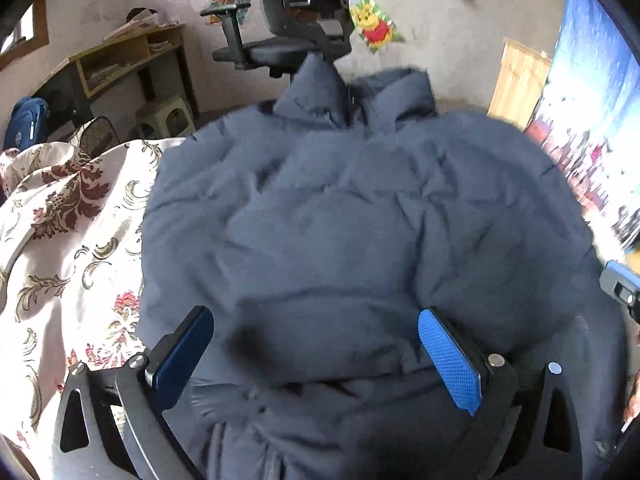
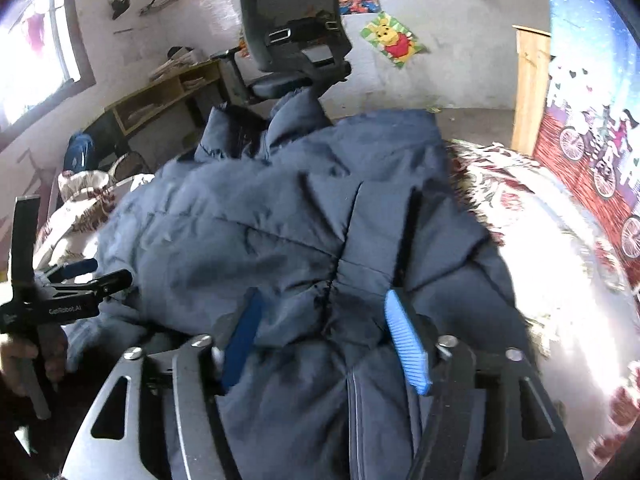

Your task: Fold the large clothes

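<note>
A large grey-blue puffer jacket lies spread on a bed with a floral cover, collar toward the far end. My left gripper is open wide, its blue pads on either side of a bulge of the jacket's near hem. In the right wrist view the jacket fills the middle. My right gripper is open, its blue pads straddling a fold of jacket fabric by the zipper seam. The left gripper also shows at the left edge of the right wrist view, held by a hand.
A black office chair stands beyond the far end of the bed. A wooden shelf desk and a plastic stool stand at the left. A patterned wall hanging runs along the right. The floral cover shows right of the jacket.
</note>
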`<state>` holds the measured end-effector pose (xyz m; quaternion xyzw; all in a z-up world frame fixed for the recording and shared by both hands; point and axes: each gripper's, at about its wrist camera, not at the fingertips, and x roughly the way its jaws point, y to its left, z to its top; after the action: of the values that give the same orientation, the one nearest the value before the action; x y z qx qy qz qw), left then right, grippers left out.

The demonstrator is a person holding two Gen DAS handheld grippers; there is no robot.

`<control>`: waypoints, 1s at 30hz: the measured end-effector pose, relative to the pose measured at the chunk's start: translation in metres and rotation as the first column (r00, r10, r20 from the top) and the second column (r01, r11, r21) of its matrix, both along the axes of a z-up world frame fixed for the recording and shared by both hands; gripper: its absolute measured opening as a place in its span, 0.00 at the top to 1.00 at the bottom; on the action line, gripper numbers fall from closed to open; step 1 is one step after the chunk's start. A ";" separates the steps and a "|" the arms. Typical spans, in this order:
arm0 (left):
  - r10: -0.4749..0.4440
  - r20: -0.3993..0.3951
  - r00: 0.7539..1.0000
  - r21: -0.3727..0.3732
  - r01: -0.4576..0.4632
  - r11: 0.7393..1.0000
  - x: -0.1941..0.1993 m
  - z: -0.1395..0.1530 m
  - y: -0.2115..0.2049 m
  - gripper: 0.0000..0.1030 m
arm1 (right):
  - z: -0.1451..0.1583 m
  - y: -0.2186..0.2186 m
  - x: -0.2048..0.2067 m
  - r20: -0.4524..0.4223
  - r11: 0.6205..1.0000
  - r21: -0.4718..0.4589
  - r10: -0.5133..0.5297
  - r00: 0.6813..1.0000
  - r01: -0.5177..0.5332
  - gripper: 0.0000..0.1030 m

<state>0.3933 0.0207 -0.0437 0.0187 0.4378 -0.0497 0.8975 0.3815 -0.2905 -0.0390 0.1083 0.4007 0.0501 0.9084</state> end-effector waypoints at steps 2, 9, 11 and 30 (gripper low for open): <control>-0.006 0.013 1.000 -0.041 0.006 0.999 -0.004 0.015 0.013 0.00 | 0.020 -0.002 -0.007 -0.019 1.000 0.015 -0.008 1.000 0.008 0.28; -0.046 0.002 0.999 -0.093 0.046 0.995 0.005 0.077 0.079 0.00 | 0.091 0.009 0.010 -0.135 0.999 0.038 0.040 0.990 -0.035 0.12; -0.032 0.013 0.999 -0.071 0.033 0.997 0.015 0.092 0.093 0.00 | 0.101 0.012 0.021 -0.152 0.999 0.031 0.041 0.987 -0.037 0.12; 0.103 0.060 0.993 -0.132 -0.095 0.987 0.187 0.123 0.063 0.00 | 0.095 0.046 0.256 -0.163 0.982 -0.009 0.185 0.969 -0.189 0.13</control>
<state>0.5806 0.0833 0.0797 -0.0593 0.4037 -0.0326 0.9124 0.6374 -0.2442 0.0562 0.0629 0.4818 0.1217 0.8655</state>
